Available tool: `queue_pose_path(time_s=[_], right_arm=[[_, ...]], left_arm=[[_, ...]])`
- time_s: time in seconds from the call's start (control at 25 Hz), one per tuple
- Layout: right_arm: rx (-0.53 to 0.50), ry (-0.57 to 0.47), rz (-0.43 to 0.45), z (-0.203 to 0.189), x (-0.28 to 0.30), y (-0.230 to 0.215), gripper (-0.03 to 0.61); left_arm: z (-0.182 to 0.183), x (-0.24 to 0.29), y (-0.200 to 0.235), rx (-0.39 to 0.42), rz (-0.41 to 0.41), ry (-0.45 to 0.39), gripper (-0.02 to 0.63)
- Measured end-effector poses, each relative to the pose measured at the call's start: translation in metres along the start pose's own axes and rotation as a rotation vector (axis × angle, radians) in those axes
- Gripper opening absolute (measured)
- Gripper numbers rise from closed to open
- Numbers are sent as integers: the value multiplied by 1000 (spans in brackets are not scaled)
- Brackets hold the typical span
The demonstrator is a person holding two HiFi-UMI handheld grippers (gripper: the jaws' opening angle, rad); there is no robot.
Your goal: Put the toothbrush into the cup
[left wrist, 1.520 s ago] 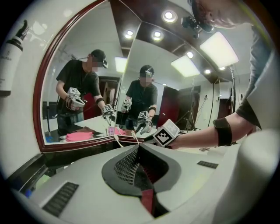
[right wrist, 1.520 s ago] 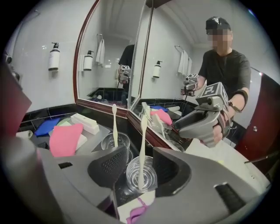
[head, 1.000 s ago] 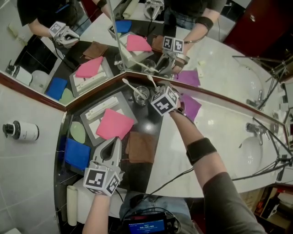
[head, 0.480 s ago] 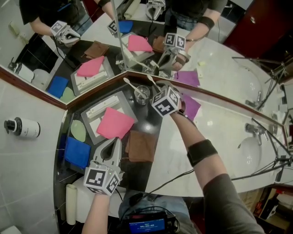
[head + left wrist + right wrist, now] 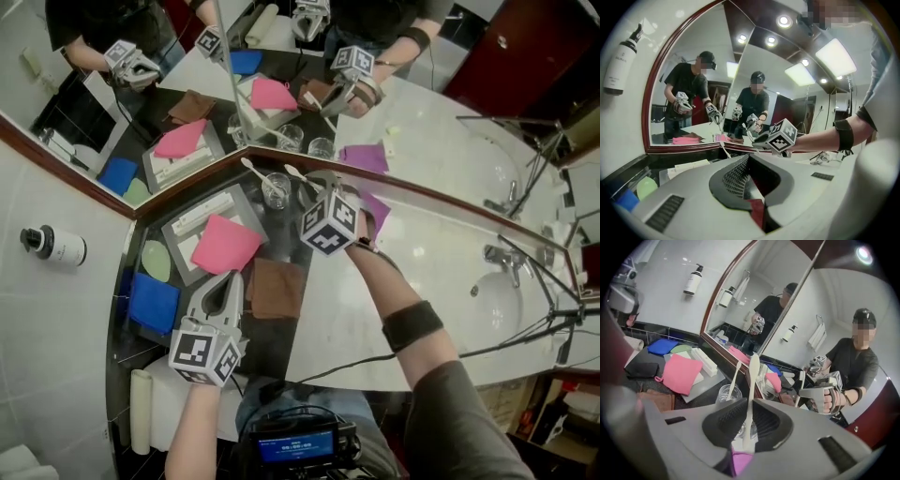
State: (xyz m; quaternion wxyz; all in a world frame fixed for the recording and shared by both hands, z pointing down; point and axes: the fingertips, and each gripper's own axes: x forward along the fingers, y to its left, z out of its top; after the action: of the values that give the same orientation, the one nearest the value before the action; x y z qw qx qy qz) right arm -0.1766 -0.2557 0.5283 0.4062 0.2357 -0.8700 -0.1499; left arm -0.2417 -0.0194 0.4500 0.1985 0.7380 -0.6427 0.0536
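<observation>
- Up off the counter (image 5: 284,232) comes the right gripper (image 5: 312,187) since a second ago. Its jaws have just closed in on the toothbrush (image 5: 752,376). The left gripper (image 5: 225,286) has hardly shifted.
- Right jaws are clenched on the toothbrush's handle and hold it upright, just to the right of the cup (image 5: 727,393) and not yet in it.
- Left jaws are pressed together on nothing, well on the person's side of the cup.
- I'd say the pick-up is done. What remains is carrying the brush over the cup's mouth, lowering the handle in and letting go.
- A second toothbrush (image 5: 735,373) already leans in the cup towards its left, so the right of the mouth looks freer.
- The mirror frame (image 5: 187,187) runs just behind the cup, leaving little room there. The near side is open, with the pink cloth (image 5: 225,244) to the cup's near left.
</observation>
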Motion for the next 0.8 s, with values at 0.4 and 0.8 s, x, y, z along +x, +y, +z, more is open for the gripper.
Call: queue_pose_path(time_s=[0.4, 0.8], right_arm=[[-215, 49, -5, -33, -84, 50, 57], [-264, 294, 97, -161, -97, 151, 56]], left_arm=[[11, -11, -39, 35, -9, 0, 0], [-3, -9, -64, 51, -45, 50, 0]])
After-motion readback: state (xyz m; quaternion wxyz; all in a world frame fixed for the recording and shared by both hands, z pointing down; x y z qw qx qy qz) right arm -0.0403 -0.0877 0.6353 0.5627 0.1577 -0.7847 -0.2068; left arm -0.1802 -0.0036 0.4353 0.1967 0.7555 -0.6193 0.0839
